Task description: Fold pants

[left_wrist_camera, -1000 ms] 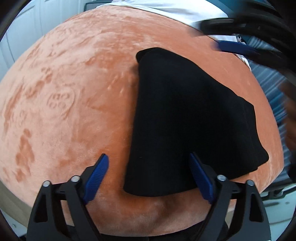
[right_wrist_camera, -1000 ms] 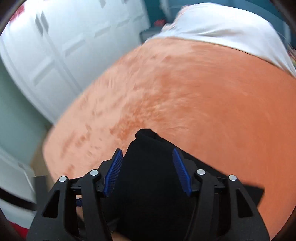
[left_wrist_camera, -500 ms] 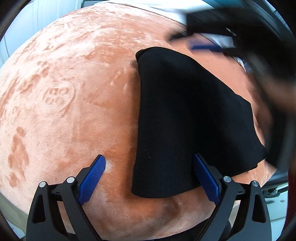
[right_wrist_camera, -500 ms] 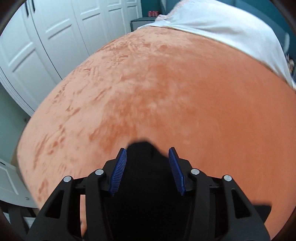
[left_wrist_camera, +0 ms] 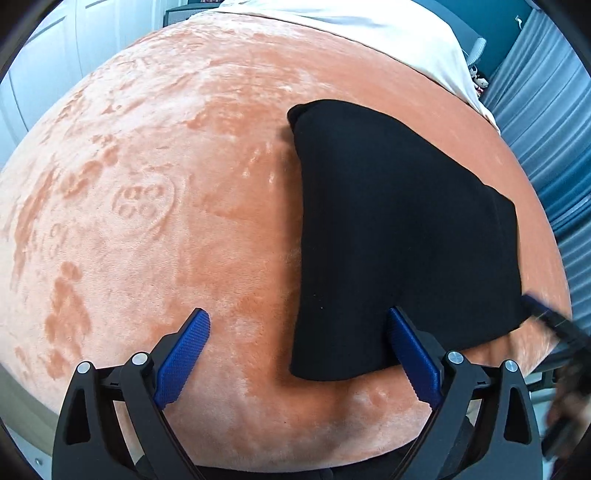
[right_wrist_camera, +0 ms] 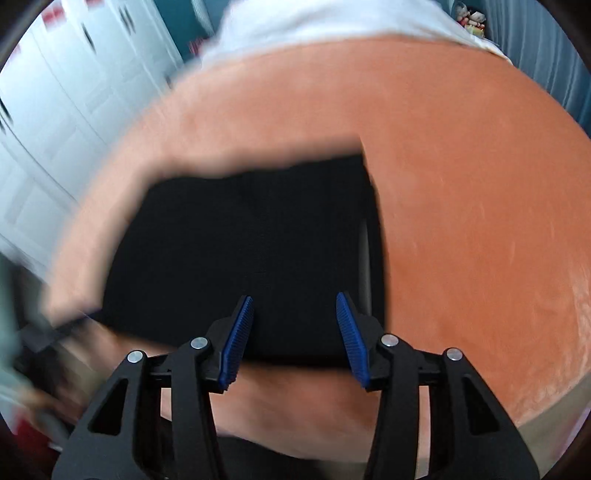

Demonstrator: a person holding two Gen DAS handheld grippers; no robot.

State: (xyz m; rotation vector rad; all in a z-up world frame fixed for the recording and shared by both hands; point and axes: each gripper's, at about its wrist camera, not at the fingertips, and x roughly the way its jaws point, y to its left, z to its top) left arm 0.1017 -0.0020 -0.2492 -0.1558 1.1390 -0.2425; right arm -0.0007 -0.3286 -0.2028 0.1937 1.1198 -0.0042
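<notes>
Folded black pants (left_wrist_camera: 399, 236) long axis runs away-left; left hand-held gripper (left_wrist_camera: 299, 350) released, right hand-held gripper (right_wrist_camera: 295, 332) opening, seemingly empty.

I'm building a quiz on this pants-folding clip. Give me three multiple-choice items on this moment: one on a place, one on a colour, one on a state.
1. Where do the pants lie?
A. on the orange blanket
B. on the white sheet
C. draped over a chair

2. What colour are the pants?
A. grey
B. black
C. blue

3. How does the left gripper stand?
A. shut on the pants
B. shut on the blanket
C. open, gripping nothing

Key: 1 A, the pants rest flat on the orange blanket, short of the white sheet. 2 B, the cloth is plain black against the orange. 3 C, the left gripper has its jaws spread wide, one blue pad over bare blanket and the other at the near edge of the pants, pressing on nothing.
</notes>
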